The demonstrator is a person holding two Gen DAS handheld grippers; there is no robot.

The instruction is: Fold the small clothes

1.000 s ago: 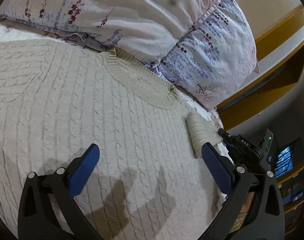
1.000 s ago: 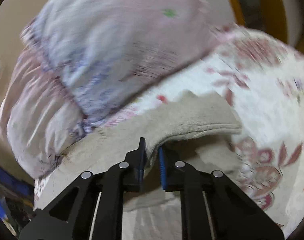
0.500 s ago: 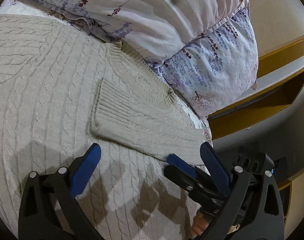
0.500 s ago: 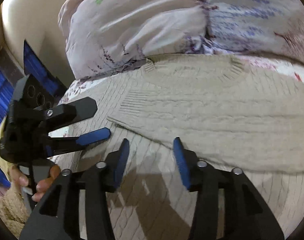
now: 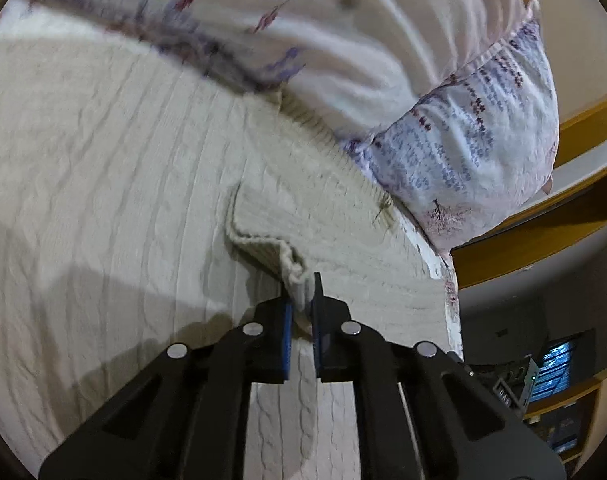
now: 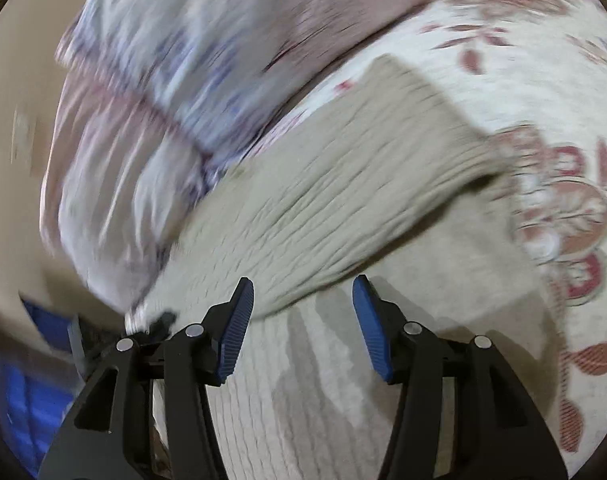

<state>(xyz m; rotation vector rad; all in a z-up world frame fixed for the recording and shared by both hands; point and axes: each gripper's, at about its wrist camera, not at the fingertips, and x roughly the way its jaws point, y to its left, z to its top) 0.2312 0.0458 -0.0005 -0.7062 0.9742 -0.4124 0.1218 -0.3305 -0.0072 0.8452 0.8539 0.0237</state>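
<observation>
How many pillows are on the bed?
2. One big pale pillow lies along the sweater's top edge, and a purple-flowered pillow leans next to it on the right. More could be hidden outside the picture.

Pillows point(image 5: 383, 40) crowd the sweater's point(image 5: 103, 160) far edge; its near, flat knit lies open to either gripper

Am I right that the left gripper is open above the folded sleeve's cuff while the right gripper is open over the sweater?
Not quite: the left gripper is shut on the cuff of the sleeve, as the left wrist view shows. The right gripper is indeed open over the sweater.
</observation>
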